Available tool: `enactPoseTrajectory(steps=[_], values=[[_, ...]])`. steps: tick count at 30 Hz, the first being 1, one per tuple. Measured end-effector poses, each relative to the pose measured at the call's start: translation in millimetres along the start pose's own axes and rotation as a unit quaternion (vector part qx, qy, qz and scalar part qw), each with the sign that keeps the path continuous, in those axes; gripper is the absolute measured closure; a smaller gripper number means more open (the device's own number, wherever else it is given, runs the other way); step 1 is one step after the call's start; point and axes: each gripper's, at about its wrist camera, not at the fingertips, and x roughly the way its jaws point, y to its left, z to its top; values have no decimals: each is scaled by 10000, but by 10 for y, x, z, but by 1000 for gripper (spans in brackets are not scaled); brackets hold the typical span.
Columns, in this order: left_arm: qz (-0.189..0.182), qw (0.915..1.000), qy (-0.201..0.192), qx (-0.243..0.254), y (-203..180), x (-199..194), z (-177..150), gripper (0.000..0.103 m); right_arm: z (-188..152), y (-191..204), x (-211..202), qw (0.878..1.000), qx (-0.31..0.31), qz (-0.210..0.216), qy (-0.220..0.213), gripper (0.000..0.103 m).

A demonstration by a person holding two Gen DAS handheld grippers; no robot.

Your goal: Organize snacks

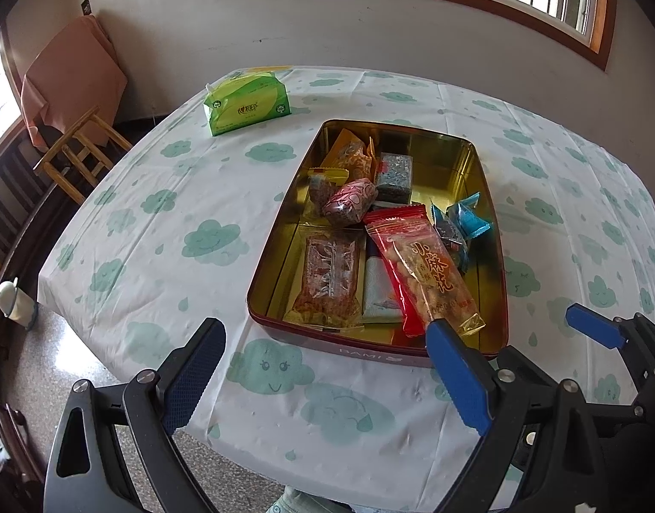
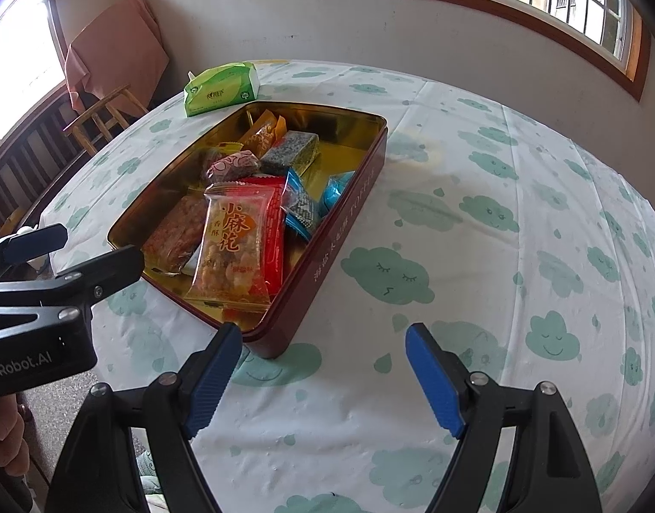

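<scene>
A red tin (image 1: 265, 271) with a gold inside lies open on the table and holds several wrapped snacks. A red and clear twist-snack pack (image 1: 421, 265) (image 2: 237, 243) lies on top at its near end. Around it are a brown bar in clear wrap (image 1: 327, 278), a pink sweet (image 1: 348, 201), an orange pack (image 1: 348, 154), a grey-blue block (image 1: 393, 175) and blue packs (image 1: 460, 218). My left gripper (image 1: 323, 327) hangs open just short of the tin's near wall, with nothing held. My right gripper (image 2: 323, 329) is open and empty over the cloth by the tin's near right corner (image 2: 267, 342).
A green tissue pack (image 1: 246, 104) (image 2: 220, 89) lies beyond the tin. The table wears a white cloth with green clouds (image 2: 477, 256). A wooden chair (image 1: 79, 154) with an orange cloth stands at the far left, and a white bottle (image 1: 13, 303) is on the floor. A hand (image 2: 2, 427) holds the left gripper.
</scene>
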Motion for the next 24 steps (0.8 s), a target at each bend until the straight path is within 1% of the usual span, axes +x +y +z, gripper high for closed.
enactPoseTrajectory(steps=[11, 24], values=[[41, 10000, -8, 27, -10, 7, 1, 9, -5, 2, 20, 10000, -13, 20, 33, 22], [-104, 9999, 97, -49, 40, 52, -2, 9, -6, -10, 33, 10000, 25, 72, 61, 22]])
